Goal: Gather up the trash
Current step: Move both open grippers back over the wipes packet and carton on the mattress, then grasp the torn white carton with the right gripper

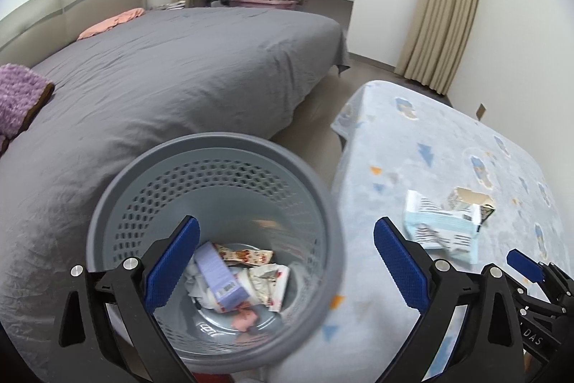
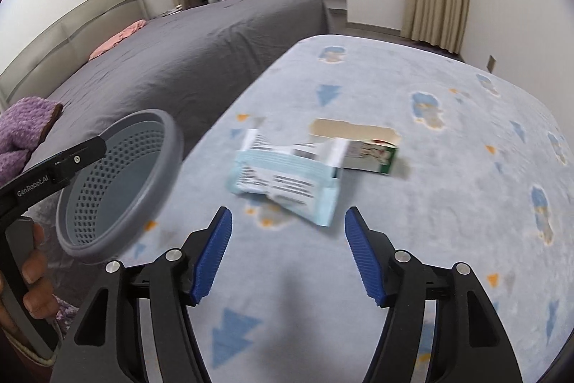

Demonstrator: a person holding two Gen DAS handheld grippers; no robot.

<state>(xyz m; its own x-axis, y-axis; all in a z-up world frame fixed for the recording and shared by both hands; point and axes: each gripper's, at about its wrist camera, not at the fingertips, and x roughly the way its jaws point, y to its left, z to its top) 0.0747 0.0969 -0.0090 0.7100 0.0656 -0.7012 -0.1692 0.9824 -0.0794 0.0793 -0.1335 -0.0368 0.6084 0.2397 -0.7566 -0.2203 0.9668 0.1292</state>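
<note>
**Over the bin and short of the packet: where this pickup could slip**

At the lower centre of the left wrist view, the left gripper [image 1: 287,261] stands with its blue pads spread wide and nothing between them; its left pad sits over the mouth of the grey perforated bin [image 1: 143,196], its right pad over the edge of the pale blue patterned cloth [image 1: 448,139]. The bin already holds a lilac box [image 1: 219,275] and crumpled wrappers [image 1: 262,257] at its bottom. In the right wrist view the right gripper [image 2: 288,253], low in the frame, is parted to a middling gap and empty, aimed at the light blue packet [image 2: 283,178] lying flat on the cloth at centre frame. Just beyond it, touching or slightly overlapped, lies an opened green-and-white carton [image 2: 362,146].

The likeliest trouble, as I judge it, is the packet itself: it looks thin and soft, lying flat on fabric, so the pads could slide over it or pinch up cloth along with it. The present gap looks narrower than the packet's long side, so a poor angle might only nudge it away. The carton sits so close that a push could shove both pieces toward the far edge. At the left of the right wrist view the bin appears tilted and near the cloth's edge; a careless swing of either gripper could knock it over. Both views are blurred, so fine contact cannot be read.
</note>
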